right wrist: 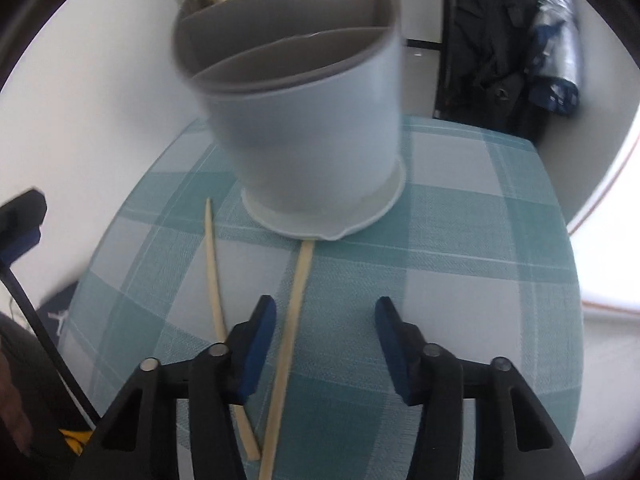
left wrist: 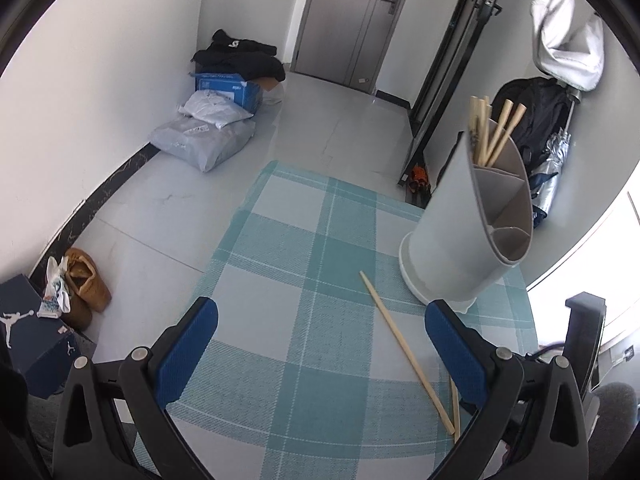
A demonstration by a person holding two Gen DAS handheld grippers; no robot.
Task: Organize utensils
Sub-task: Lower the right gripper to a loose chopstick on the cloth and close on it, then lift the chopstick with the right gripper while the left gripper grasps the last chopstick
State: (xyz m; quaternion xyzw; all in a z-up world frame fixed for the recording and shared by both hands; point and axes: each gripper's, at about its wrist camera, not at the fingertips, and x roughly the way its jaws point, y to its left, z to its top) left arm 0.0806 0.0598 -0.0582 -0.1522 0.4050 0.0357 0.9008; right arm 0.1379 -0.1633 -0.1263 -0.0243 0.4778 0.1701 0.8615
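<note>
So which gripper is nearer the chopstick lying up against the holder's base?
Right. The right gripper has that chopstick between its open fingers; the left gripper is off beside it.

Utensil holder (right wrist: 320, 120) stands on far part of table (right wrist: 480, 260). Several chopsticks (left wrist: 490, 132) upright in its far compartment. Two chopsticks (right wrist: 294, 300) lie on table, near side of holder.

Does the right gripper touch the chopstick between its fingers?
Apart. The right wrist view shows the chopstick lying between the right gripper's open fingers, a gap on both sides.
</note>
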